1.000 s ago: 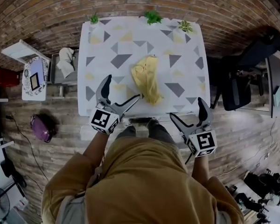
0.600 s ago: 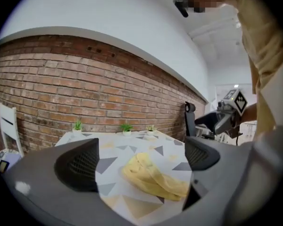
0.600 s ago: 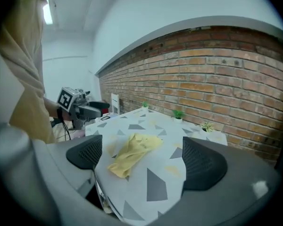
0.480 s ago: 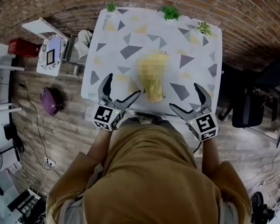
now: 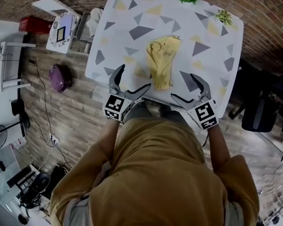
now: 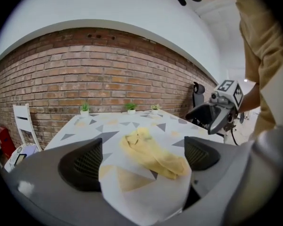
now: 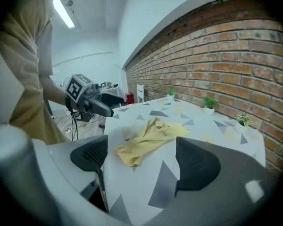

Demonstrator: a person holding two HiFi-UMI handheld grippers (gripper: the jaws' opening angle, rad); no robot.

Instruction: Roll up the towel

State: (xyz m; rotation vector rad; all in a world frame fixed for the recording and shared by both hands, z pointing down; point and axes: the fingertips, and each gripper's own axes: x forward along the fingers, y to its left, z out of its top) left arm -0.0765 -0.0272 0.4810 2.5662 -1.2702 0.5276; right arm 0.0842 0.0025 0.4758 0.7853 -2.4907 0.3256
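Lengthwise, towel runs away from left gripper, just-narrowing right gripper, both open, empty.

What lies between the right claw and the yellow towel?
Nothing. The right gripper view shows only bare patterned tablecloth between the right gripper and the yellow towel. The gripper's jaws have just been closing slightly and hold nothing.

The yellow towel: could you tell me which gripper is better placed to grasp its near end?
Probably the left gripper: its open jaws frame the towel, close to the near end. The right gripper, open jaws just narrowing and empty, sits at the table edge.
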